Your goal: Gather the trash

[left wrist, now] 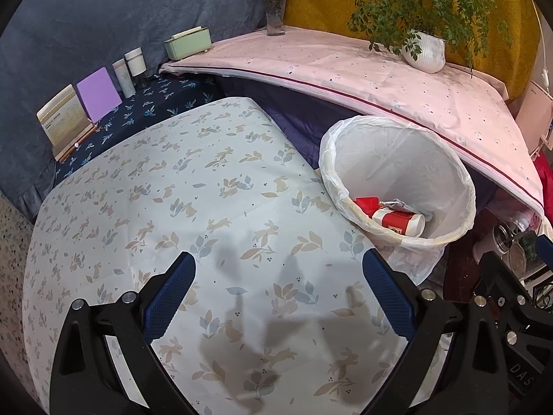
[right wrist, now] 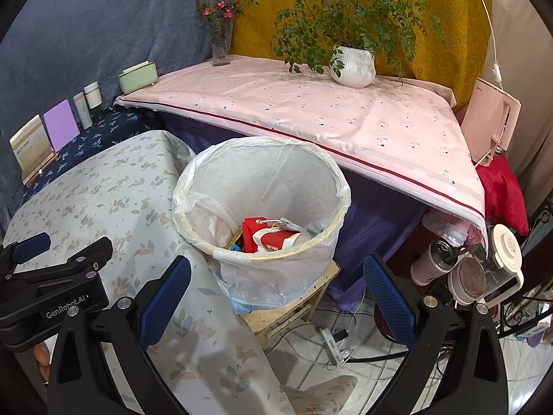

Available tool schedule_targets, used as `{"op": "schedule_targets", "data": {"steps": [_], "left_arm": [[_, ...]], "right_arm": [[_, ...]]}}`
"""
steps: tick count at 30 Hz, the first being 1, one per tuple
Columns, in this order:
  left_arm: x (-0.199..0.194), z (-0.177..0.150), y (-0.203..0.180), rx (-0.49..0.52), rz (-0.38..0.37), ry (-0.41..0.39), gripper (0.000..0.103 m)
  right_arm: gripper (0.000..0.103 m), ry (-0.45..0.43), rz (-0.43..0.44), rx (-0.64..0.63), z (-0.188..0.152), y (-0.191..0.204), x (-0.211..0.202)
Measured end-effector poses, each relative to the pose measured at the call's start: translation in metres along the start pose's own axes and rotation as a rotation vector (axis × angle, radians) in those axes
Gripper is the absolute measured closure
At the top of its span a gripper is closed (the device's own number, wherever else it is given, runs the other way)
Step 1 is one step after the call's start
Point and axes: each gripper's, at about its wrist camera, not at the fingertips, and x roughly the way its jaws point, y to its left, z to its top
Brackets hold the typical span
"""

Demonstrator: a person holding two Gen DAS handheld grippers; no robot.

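Trash (right wrist: pixel 276 237) in the lined bin (right wrist: pixel 193 186): red-and-white paper cup on its side, red carton, crumpled wrappers, all at the bottom. Bin perched on a small wooden stool (right wrist: pixel 293 307), just off the right edge of the rabbit-print tablecloth (left wrist: pixel 179 207), below the front edge of the pink-covered shelf (right wrist: pixel 311 110). Left gripper (left wrist: pixel 276 294) spread wide above the bare cloth, holding nothing. Right gripper (right wrist: pixel 276 294) likewise spread and empty, hovering near the bin's front. Potted plant (right wrist: pixel 352 65) and flower vase (right wrist: pixel 220 45) along the shelf's back edge.
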Motion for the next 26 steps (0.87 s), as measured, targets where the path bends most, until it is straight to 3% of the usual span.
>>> {"op": "schedule_targets", "data": {"steps": [26], "left_arm": [[0.0004, -0.0034, -0.0012, 0.029, 0.000, -0.025, 0.010]], "right_arm": [[0.007, 0.004, 0.005, 0.005, -0.0035, -0.0014, 0.0026]]}}
